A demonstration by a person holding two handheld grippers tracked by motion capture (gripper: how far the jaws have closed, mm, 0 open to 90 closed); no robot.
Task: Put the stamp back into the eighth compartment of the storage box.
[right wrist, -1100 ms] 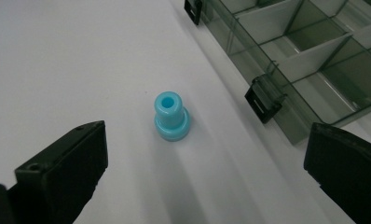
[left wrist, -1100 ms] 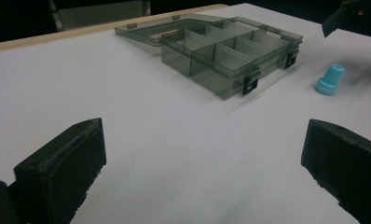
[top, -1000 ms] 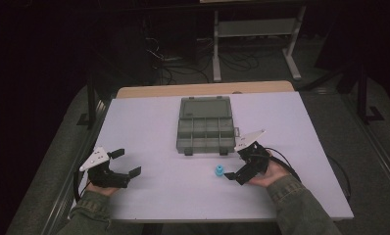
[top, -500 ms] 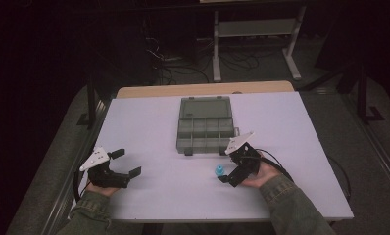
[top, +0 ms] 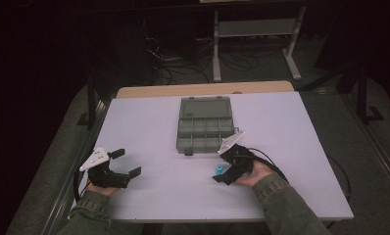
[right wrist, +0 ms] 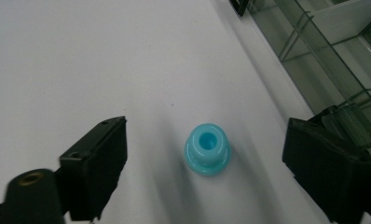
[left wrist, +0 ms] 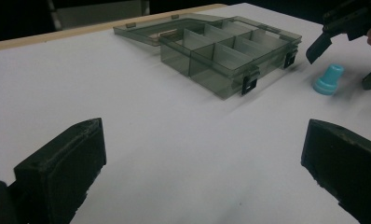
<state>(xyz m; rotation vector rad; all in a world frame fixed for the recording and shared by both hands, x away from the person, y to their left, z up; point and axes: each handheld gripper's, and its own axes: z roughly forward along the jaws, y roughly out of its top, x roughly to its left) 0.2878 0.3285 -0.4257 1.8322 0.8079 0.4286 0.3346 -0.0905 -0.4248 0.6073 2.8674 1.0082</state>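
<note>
A small light-blue plug-shaped piece [right wrist: 207,148] stands upright on the white table, also visible as the blue piece [top: 219,170] in the high view and the blue piece [left wrist: 329,80] in the left gripper view. My right gripper [right wrist: 207,172] straddles it, jaws apart on either side and not touching it; they have just been closing. The right gripper [top: 222,171] sits just in front of the organizer box [top: 204,125], a smoky clear compartment case with its lid folded back. My left gripper [top: 126,163] rests at the table's front left, open with nothing between its jaws.
The organizer box [left wrist: 230,51] has several divided compartments and dark latches on its near wall. The white table [top: 149,127] ends close to both hands at the front. Behind the table stand a metal frame [top: 254,36] and floor cables.
My right gripper has moved left toward the blue piece and now has it between its jaws. The left gripper has stayed where it was.
</note>
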